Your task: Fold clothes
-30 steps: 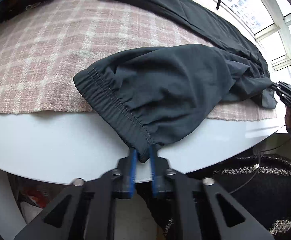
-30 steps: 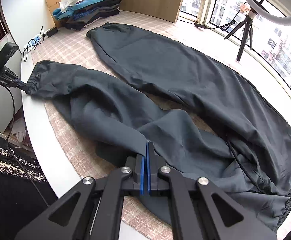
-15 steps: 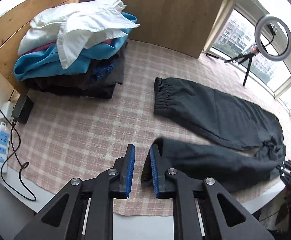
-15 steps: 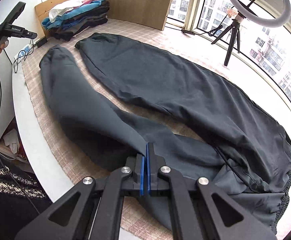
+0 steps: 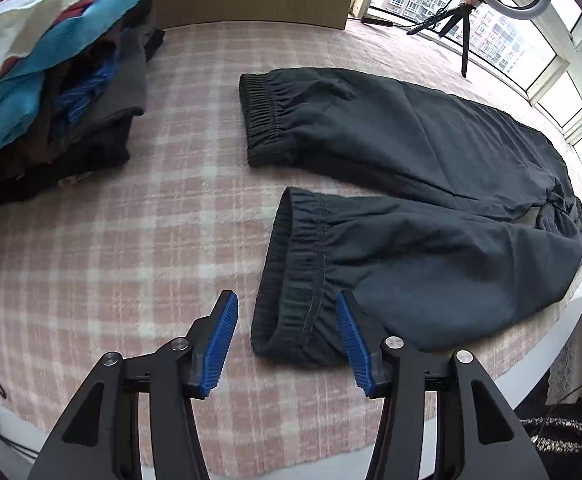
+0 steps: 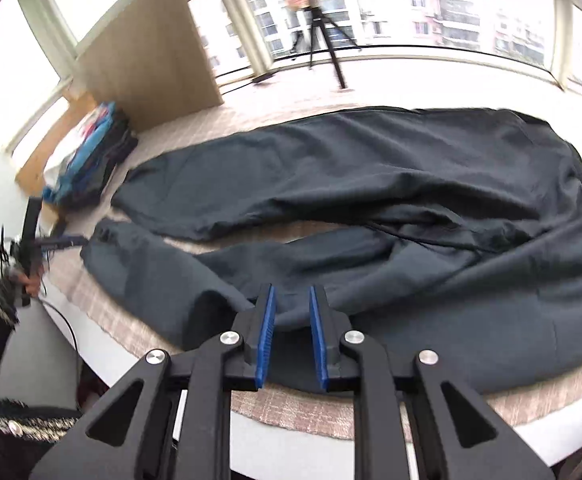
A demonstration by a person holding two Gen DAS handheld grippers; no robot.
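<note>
Dark trousers lie spread on the checked bench, near cuff at five o'clock. Left tongs opening, cuff loose between them; right tongs opening over slack cloth. Lift both clear without snagging, then smooth the legs parallel

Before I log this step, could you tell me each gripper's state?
Left gripper: opening, nothing gripped; trouser cuff lies released.
Right gripper: opening, trouser fabric between the pads.

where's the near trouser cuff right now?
Left wrist view: the near cuff lies flat on the plaid cloth, just ahead of the opening left tool, not gripped, with the far cuff beyond it.
</note>
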